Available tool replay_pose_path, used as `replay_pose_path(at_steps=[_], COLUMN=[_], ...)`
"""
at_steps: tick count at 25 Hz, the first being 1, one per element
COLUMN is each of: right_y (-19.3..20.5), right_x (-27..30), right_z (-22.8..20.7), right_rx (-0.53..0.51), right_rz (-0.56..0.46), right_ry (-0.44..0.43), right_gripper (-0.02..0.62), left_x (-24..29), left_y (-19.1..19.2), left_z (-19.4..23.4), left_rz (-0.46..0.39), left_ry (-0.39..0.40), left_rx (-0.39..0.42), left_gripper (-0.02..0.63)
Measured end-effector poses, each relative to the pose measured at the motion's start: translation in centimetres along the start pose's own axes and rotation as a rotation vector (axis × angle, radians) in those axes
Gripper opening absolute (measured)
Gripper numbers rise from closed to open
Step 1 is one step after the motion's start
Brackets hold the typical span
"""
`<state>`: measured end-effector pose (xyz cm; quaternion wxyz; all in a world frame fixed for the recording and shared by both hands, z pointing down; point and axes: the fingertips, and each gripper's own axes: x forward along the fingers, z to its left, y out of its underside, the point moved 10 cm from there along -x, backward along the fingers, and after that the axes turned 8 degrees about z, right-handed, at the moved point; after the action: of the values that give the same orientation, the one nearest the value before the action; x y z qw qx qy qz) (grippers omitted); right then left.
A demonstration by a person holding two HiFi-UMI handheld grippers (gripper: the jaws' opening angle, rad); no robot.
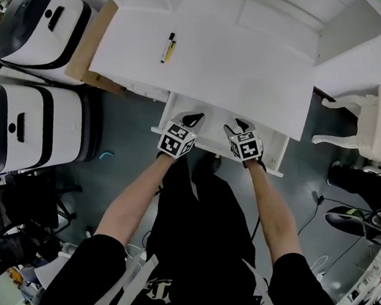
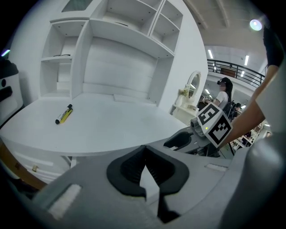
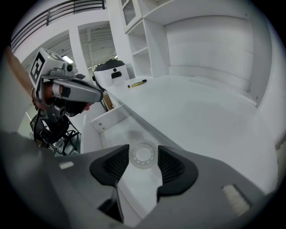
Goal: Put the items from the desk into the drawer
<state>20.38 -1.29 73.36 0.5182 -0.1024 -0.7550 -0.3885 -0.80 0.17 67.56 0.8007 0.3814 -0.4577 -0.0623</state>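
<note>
right gripper view: right gripper (image 3: pixel 143 151) pinches clear ring (image 3: pixel 132 154); left gripper (image 2: pixel 144 152) pressed together.

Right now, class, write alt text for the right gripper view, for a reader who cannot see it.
The right gripper holds a clear ring between its jaws above an open white drawer. Beyond it lies a white desk with a pen at its far end, and the left gripper hovers at the left.

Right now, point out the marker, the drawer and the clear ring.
marker (image 1: pixel 168 48), head view, middle of its barrel
drawer (image 1: pixel 210 138), head view, bare floor
clear ring (image 3: pixel 143 144), right gripper view, upper part of its band
</note>
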Motion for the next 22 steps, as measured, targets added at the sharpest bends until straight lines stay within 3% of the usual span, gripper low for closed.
replay_pose_path(at_steps=[22], right_y=[1.0], right_x=[4.1], right_z=[0.0], right_rx=[-0.015], right_rz=[0.090], right_ry=[-0.026], right_gripper=[0.207], left_x=[1.0], left_y=[2.5], left_z=[1.2], left_rz=[0.008], left_ry=[-0.002], left_rx=[-0.053], left_gripper=[0.000])
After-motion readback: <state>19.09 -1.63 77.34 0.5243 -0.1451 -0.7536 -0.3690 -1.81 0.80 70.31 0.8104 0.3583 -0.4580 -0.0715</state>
